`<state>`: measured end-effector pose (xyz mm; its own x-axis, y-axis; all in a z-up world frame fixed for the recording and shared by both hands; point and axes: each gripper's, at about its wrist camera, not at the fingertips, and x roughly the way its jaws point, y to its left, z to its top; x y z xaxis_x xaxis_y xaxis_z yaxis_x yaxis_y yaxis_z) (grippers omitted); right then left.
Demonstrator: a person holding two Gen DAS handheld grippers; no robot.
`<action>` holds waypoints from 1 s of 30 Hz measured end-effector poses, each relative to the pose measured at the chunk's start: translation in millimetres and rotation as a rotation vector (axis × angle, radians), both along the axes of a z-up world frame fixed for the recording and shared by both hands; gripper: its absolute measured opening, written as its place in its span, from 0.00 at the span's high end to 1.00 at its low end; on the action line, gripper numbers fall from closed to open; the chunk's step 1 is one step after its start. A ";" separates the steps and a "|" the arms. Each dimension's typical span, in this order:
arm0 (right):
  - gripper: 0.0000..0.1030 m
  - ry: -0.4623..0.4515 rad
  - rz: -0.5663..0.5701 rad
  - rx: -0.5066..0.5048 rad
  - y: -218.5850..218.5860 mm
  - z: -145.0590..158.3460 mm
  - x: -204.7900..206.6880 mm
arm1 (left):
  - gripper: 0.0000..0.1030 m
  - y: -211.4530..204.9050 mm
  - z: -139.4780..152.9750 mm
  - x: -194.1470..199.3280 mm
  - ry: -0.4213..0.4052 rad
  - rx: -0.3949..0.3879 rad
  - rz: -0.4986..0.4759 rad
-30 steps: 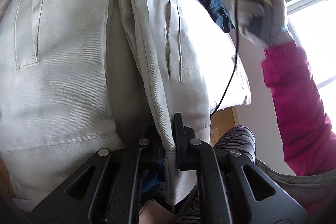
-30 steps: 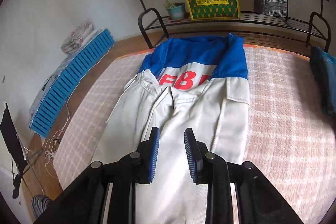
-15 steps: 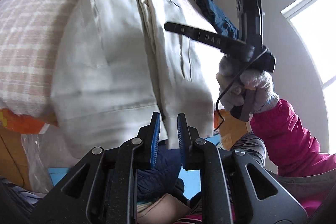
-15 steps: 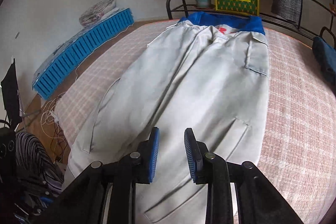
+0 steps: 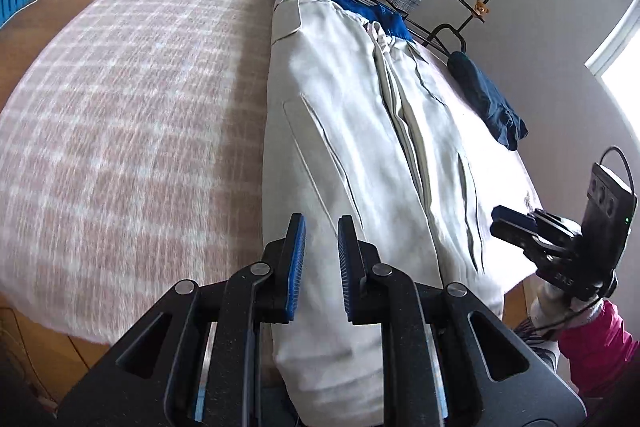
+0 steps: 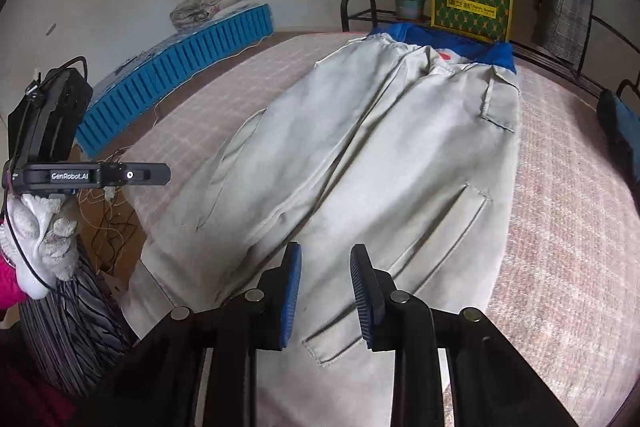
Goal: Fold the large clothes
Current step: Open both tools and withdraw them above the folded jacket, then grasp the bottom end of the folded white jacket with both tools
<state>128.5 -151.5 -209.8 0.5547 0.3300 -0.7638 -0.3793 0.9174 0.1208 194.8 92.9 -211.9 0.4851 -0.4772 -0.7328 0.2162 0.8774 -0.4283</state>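
Jacket of pale grey-white twill with a blue yoke at its far end lies front-up along the bed, running from the lower centre of both views toward the upper centre; its near hem hangs over the bed's edge. Slanted welt pockets and a flapped chest pocket show on it, and a strip of red lettering peeks out near the collar in the right wrist view. The bed cover is a soft pink-and-white check weave.

The left gripper hangs above the jacket's near part, its blue ribbed pads a narrow gap apart with nothing pinched. The right gripper hovers over the hem area, pads parted somewhat wider, also empty. Each is held by a hand in a white knit glove with a pink sleeve.

A dark blue garment lies at the bed's right edge. On a black metal rack beyond the bed stand a green-and-yellow paper bag and a small pot holding a plant.
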 end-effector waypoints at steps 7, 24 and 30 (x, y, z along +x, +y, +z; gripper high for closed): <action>0.74 0.088 -0.079 -0.004 -25.9 -24.4 13.4 | 0.87 -29.6 -37.3 42.3 0.057 0.079 -0.094; 0.42 0.293 -0.235 0.367 -107.8 -43.8 -37.2 | 0.47 37.8 -33.9 -13.7 0.266 -0.149 -0.014; 0.44 0.360 -0.205 0.483 -107.9 -56.1 -48.2 | 0.47 38.6 -45.1 -28.4 0.311 -0.200 -0.012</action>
